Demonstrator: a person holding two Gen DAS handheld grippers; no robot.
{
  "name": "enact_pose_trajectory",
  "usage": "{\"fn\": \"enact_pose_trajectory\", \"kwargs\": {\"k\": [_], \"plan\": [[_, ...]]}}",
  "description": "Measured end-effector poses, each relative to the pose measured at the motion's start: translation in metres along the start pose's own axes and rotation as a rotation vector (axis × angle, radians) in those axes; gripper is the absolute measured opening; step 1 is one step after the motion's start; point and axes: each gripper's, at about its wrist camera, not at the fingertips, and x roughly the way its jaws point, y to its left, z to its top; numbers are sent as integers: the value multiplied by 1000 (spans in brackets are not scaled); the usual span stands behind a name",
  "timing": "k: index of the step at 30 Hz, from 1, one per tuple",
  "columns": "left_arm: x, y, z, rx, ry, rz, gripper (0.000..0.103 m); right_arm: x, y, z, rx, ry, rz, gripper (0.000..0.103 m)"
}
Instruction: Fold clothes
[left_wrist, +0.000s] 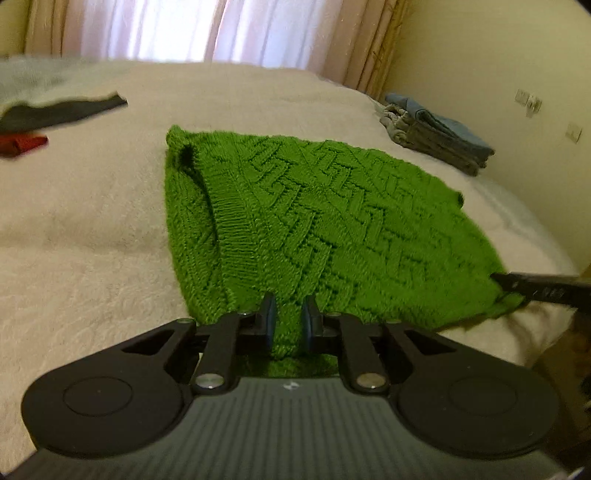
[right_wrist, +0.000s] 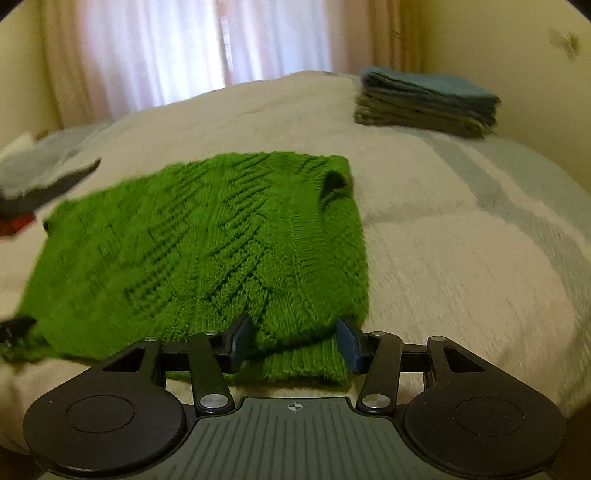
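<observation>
A: Left hand-held gripper (left_wrist: 289, 319): fingers pinched close on the near edge of the green sweater (left_wrist: 325, 221), knit bunched between the blue pads (left_wrist: 270, 321). Grasping.

B: Right hand-held gripper (right_wrist: 295, 341): fingers spread wide, a fold of the same sweater (right_wrist: 207, 251) lying between them at its near right corner. Pads (right_wrist: 349, 345) stand beside the knit; released, not clamped.

A: Sweater lies spread on the bed (left_wrist: 92, 221), near edge at both grippers, ribbed opening toward the far side. Cream cover under it.

B: In the left view, the right gripper's black finger (left_wrist: 543, 290) touches the sweater's near right corner.

A: Far right on the bed: stack of folded clothes (right_wrist: 424, 101), blue on top, grey below, well apart from the sweater.

B: Far left: grey garment (left_wrist: 62, 110) with a red piece (left_wrist: 22, 144) beside it, blurred. Curtains (right_wrist: 177, 48) beyond the bed.
</observation>
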Motion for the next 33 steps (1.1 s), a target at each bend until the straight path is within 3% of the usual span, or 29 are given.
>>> {"fn": "enact_pose_trajectory", "kwargs": {"k": [2,3,4,6,11,15,25,33], "plan": [[-6,-6,6,-9,15,28,12,-13,5,-3,34,-6,5,56],[-11,-9,10,-11,21,39,12,-20,7,-4,52,-8,7,66],[-17,-12,13,-11,20,48,14,-26,9,-6,69,-11,10,85],[-29,-17,15,-22,22,60,24,-39,14,-9,103,-17,14,86],[-57,-31,7,-40,53,78,26,-67,28,-17,155,-19,26,91],[-79,-48,6,-25,54,90,38,-86,36,-21,155,-17,-4,96],[-122,-72,-1,20,48,177,46,-121,53,-29,133,-65,-23,96],[-136,-85,-3,51,39,194,48,-130,57,-31,125,-68,-27,96]]}}
